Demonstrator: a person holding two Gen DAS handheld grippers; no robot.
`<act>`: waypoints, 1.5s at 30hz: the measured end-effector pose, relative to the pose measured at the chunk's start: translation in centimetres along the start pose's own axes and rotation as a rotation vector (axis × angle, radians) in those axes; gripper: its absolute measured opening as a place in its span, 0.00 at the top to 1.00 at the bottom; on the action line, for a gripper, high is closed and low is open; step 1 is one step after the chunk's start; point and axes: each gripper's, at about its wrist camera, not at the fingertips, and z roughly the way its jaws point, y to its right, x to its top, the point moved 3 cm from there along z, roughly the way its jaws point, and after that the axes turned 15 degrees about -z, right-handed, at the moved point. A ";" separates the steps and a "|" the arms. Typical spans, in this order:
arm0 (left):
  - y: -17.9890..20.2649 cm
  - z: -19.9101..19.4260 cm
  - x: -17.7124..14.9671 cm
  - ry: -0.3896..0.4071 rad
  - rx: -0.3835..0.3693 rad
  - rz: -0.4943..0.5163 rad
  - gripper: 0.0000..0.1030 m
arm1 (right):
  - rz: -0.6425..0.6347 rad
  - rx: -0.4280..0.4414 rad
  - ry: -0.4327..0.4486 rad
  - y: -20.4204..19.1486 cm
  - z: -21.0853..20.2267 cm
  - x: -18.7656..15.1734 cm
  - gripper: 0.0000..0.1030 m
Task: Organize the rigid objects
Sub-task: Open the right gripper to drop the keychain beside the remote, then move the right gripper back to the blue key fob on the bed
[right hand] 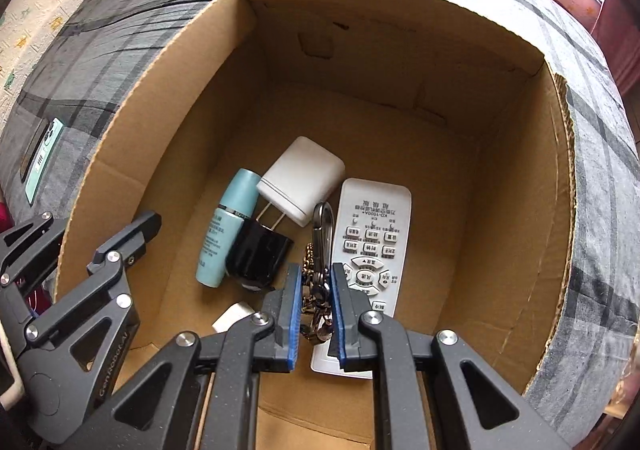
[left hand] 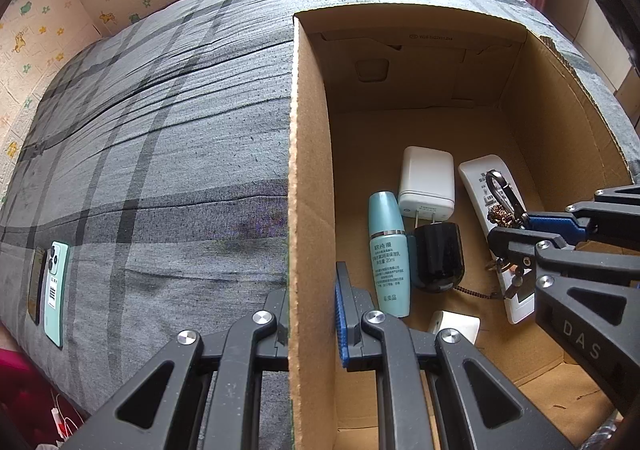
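An open cardboard box (left hand: 308, 169) stands on the grey checked bed. My left gripper (left hand: 312, 326) is shut on the box's left wall, one finger outside and one inside. My right gripper (right hand: 316, 310) hangs inside the box (right hand: 160, 61), shut on a keychain (right hand: 322, 226) with a metal carabiner, a gold chain and keys. The keychain (left hand: 500, 189) dangles just above a white remote (right hand: 372, 242). On the box floor lie a teal bottle (right hand: 226, 226), a white charger (right hand: 300, 177) and a black adapter (right hand: 260, 250). The right gripper (left hand: 516, 228) reaches in from the right.
A small white plug (left hand: 456, 326) lies near the box's front. Out on the bed to the left, a mint-green phone (left hand: 54, 290) and a dark phone (left hand: 36, 286) lie side by side. The far half of the box floor is bare cardboard.
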 end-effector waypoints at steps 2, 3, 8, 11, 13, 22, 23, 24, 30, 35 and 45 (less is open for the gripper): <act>0.1 0.0 0.0 0.000 0.000 0.000 0.85 | 0.001 -0.001 -0.005 0.1 0.2 -0.1 0.87; 0.1 0.0 0.0 0.001 0.002 0.001 0.85 | 0.000 0.002 -0.006 0.1 0.3 -0.1 0.87; 0.1 0.1 0.0 0.000 0.002 0.002 0.85 | -0.010 0.010 -0.002 0.1 0.5 0.0 0.86; 0.1 0.0 0.0 0.000 0.001 0.000 0.85 | -0.007 -0.004 0.013 0.0 0.0 0.4 0.81; 0.1 0.0 0.0 0.001 0.002 0.002 0.85 | -0.009 -0.007 0.020 0.1 -0.3 0.5 0.67; 0.0 0.2 0.0 0.001 0.007 0.002 0.85 | -0.053 -0.100 0.099 -0.4 -3.8 0.7 0.28; 0.1 0.2 0.0 0.001 0.008 0.002 0.85 | -0.054 -0.104 0.107 -0.5 -4.2 0.7 0.24; 0.1 0.2 0.1 0.000 0.008 0.002 0.85 | -0.048 -0.105 0.113 -0.5 -4.6 0.7 0.20; 0.1 0.3 0.0 0.000 0.008 0.000 0.85 | -0.023 -0.110 0.118 0.4 -5.8 0.2 0.08; 0.2 0.2 0.0 0.000 0.013 0.004 0.85 | -0.010 -0.136 0.137 1.4 -7.5 -0.7 0.01; 0.3 0.2 0.0 0.000 0.015 0.003 0.86 | 0.065 -0.165 0.191 4.5 -11.0 -2.6 0.00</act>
